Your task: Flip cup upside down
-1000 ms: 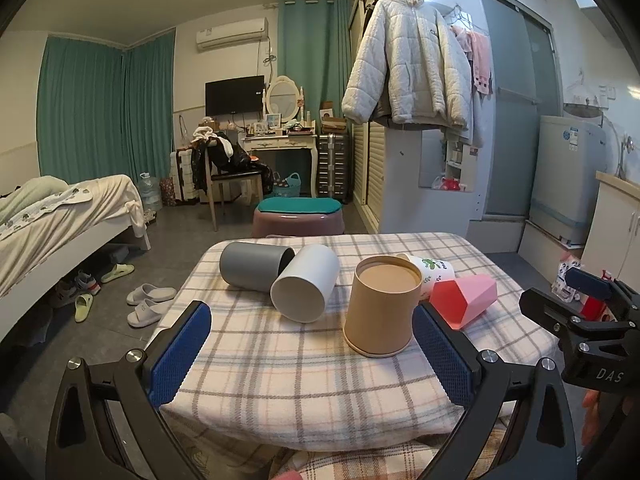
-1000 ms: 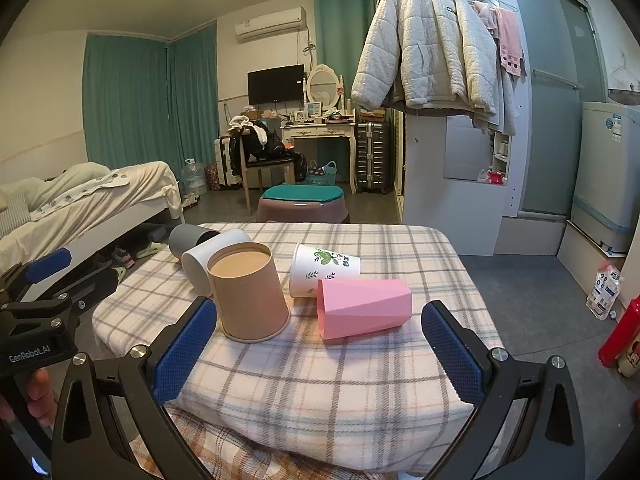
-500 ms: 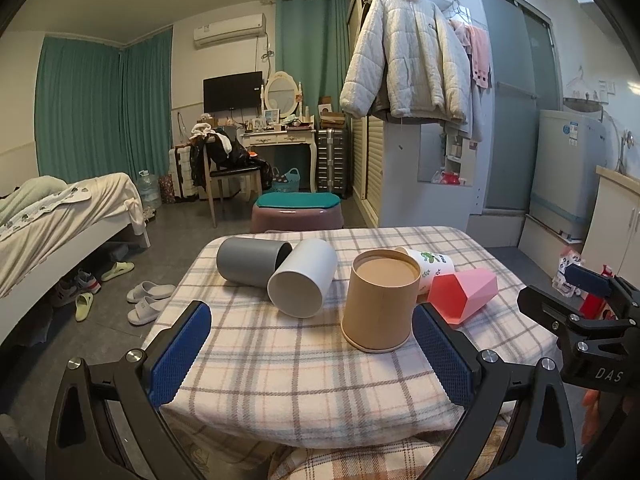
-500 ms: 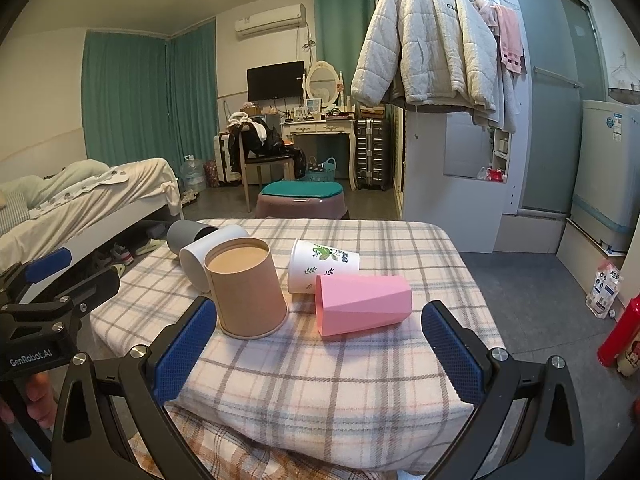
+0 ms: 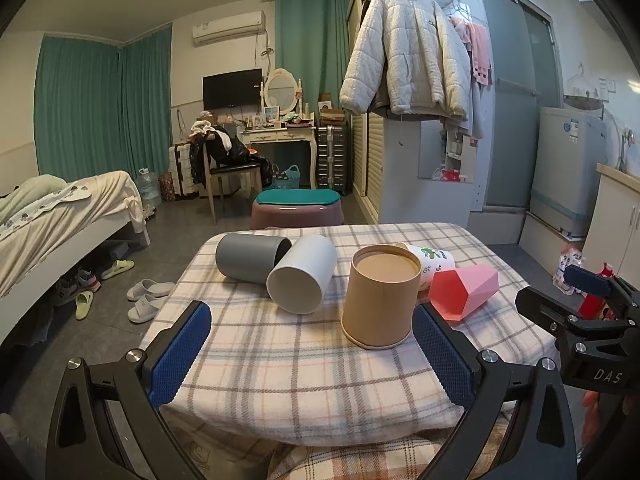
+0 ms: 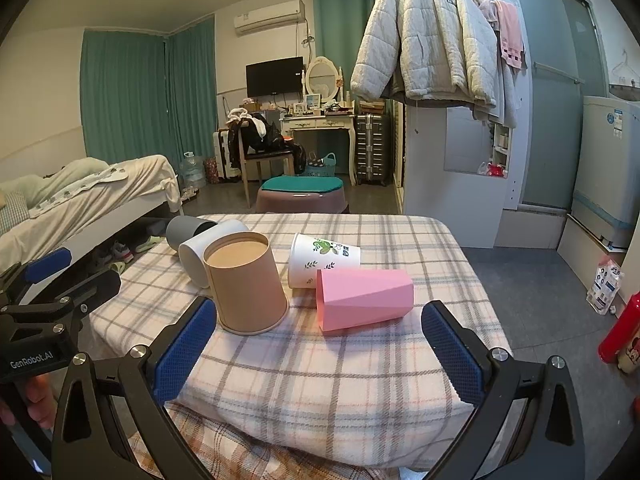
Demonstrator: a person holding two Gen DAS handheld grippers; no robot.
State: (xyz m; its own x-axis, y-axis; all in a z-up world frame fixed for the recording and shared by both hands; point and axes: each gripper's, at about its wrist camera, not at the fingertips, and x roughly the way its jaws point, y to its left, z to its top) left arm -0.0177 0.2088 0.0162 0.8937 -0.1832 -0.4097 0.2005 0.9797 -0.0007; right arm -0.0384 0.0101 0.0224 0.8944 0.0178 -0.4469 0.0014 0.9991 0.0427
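A tan paper cup [image 5: 380,298] [image 6: 246,284] stands upside down, wide rim on the plaid tablecloth. A grey cup [image 5: 248,256] [image 6: 186,230], a white cup [image 5: 302,278] [image 6: 204,248], a leaf-printed paper cup [image 5: 434,260] [image 6: 324,258] and a faceted pink cup [image 5: 466,288] [image 6: 364,298] lie on their sides around it. My left gripper [image 5: 308,356] is open and empty, held before the table's near edge. My right gripper [image 6: 320,354] is open and empty, facing the pink cup from the near edge.
The small table [image 5: 320,384] has a plaid cloth over it. A stool [image 5: 298,210] stands behind it, a bed [image 5: 60,220] at the left, a wardrobe with a hanging jacket [image 5: 408,60] at the right. A red bottle [image 6: 622,328] stands on the floor at the right.
Both grippers have risen slightly and drawn a little back from the table. The cups have not moved.
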